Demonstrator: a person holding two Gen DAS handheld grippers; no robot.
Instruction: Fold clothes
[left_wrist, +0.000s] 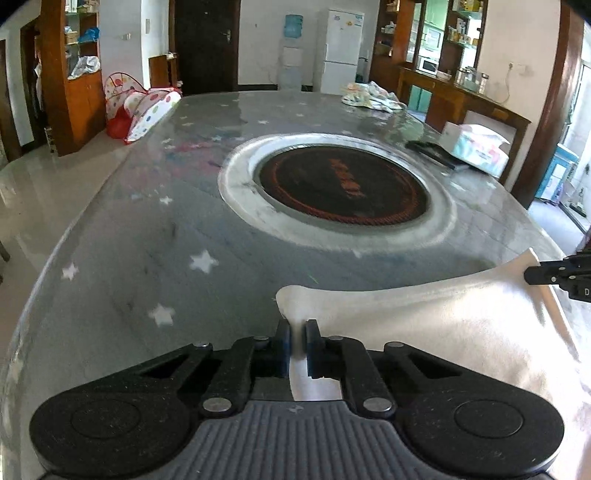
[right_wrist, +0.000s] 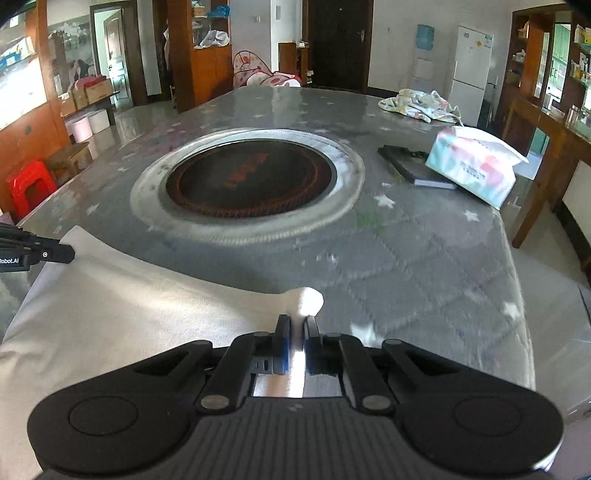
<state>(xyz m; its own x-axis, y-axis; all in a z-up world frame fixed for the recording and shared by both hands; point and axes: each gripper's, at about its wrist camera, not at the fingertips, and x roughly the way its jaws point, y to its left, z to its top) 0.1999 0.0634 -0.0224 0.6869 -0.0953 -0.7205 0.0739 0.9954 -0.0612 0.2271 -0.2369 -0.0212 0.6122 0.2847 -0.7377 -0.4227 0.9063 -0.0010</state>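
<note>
Left gripper (left_wrist: 297, 332), right gripper (right_wrist: 297, 326) each pinch cloth (left_wrist: 443, 332) corner; thin bite, probably; tugging apart could slip one free.

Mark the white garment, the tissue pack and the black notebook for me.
white garment (left_wrist: 443, 332), left wrist view, on the spread fabric.
tissue pack (right_wrist: 476, 166), right wrist view, on its side face.
black notebook (right_wrist: 410, 162), right wrist view, on its cover.

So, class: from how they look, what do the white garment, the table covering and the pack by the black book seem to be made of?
White garment: soft matte knit fabric, probably cotton; it sags and creases between the clamped left gripper and right gripper.
Table covering: glossy printed plastic, likely vinyl; it mirrors light.
Tissue pack: thin crinkled plastic film.
</note>
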